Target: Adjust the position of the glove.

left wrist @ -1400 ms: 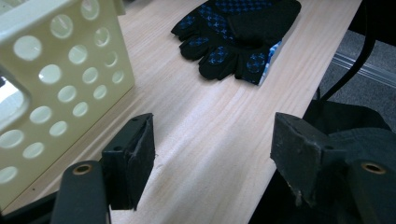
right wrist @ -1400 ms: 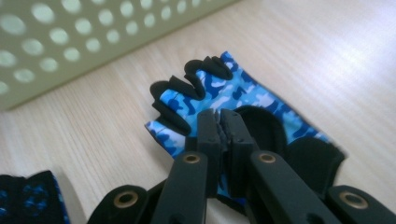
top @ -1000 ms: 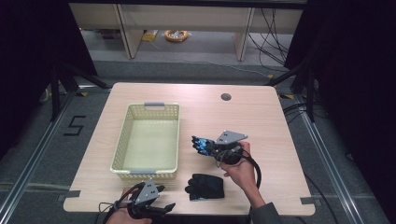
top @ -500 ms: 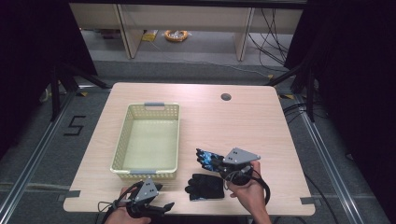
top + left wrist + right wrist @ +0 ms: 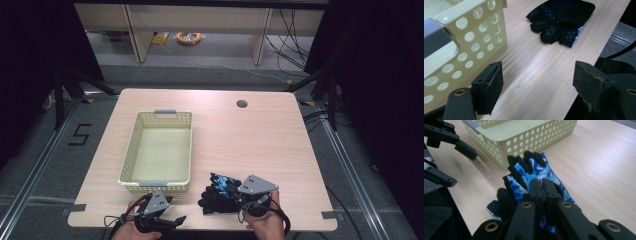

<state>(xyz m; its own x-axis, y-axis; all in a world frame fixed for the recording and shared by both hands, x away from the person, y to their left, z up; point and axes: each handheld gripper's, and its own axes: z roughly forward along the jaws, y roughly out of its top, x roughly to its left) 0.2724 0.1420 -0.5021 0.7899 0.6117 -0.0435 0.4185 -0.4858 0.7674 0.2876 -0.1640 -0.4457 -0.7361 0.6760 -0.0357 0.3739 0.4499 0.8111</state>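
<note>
1. We've got the right gripper pinched tight on the camo glove, which lies on top of the black glove, probably so the pair stacks before going in the basket.
2. Our left gripper idles with jaws wide apart by the basket's corner; both gloves lie well ahead of its pads.

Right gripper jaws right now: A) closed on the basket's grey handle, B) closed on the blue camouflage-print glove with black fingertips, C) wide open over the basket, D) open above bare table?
B: in the right gripper view the right gripper's black jaws sit pinched together on the blue camouflage-print glove with black fingertips, which lies on the pale wooden table beside the pale yellow perforated plastic basket.
</note>
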